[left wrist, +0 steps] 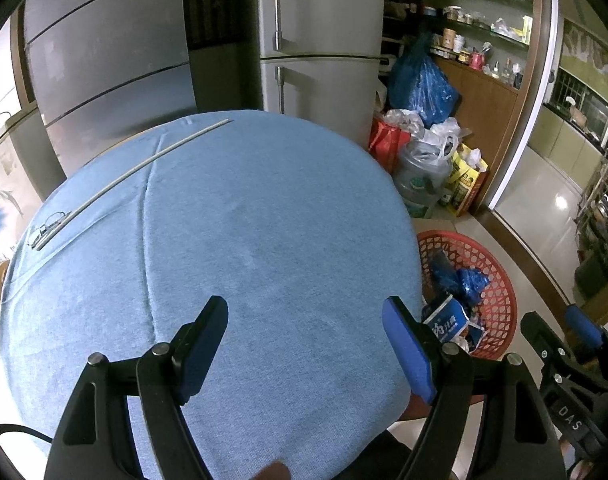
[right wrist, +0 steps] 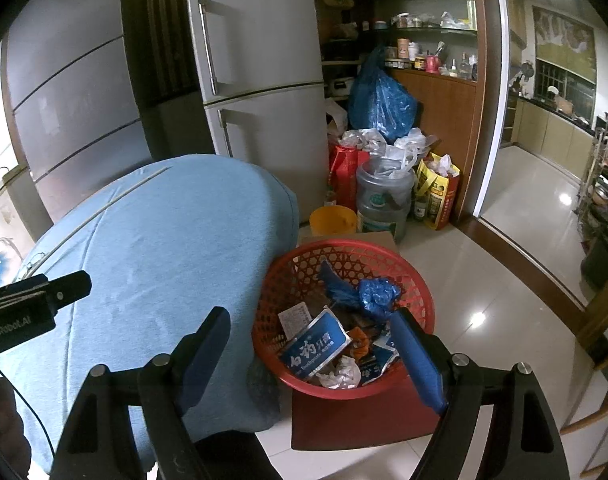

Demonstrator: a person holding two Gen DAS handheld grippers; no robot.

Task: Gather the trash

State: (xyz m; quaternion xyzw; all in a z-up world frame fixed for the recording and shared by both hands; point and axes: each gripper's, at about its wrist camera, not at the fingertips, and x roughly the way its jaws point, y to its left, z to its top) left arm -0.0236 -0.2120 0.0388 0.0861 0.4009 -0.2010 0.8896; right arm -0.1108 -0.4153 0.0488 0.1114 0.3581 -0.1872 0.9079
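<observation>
A red mesh basket [right wrist: 387,250] stands on a red stool beside the table and holds trash: a blue toothpaste box [right wrist: 315,346], crumpled blue wrappers [right wrist: 375,294] and white paper [right wrist: 339,374]. The basket also shows in the left wrist view [left wrist: 491,276]. My left gripper [left wrist: 305,318] is open and empty above the table with the blue cloth [left wrist: 240,240]. My right gripper [right wrist: 309,330] is open and empty, over the table edge and the basket's near rim. The right gripper also shows at the right edge of the left wrist view [left wrist: 559,328].
A thin grey rod [left wrist: 136,176] with clips lies on the cloth at the far left. Behind stand a grey fridge [right wrist: 260,80], a blue bag [right wrist: 381,100], a water jug [right wrist: 383,196], bags, a yellow bucket [right wrist: 331,220] and shelves. Tiled floor [right wrist: 503,280] lies to the right.
</observation>
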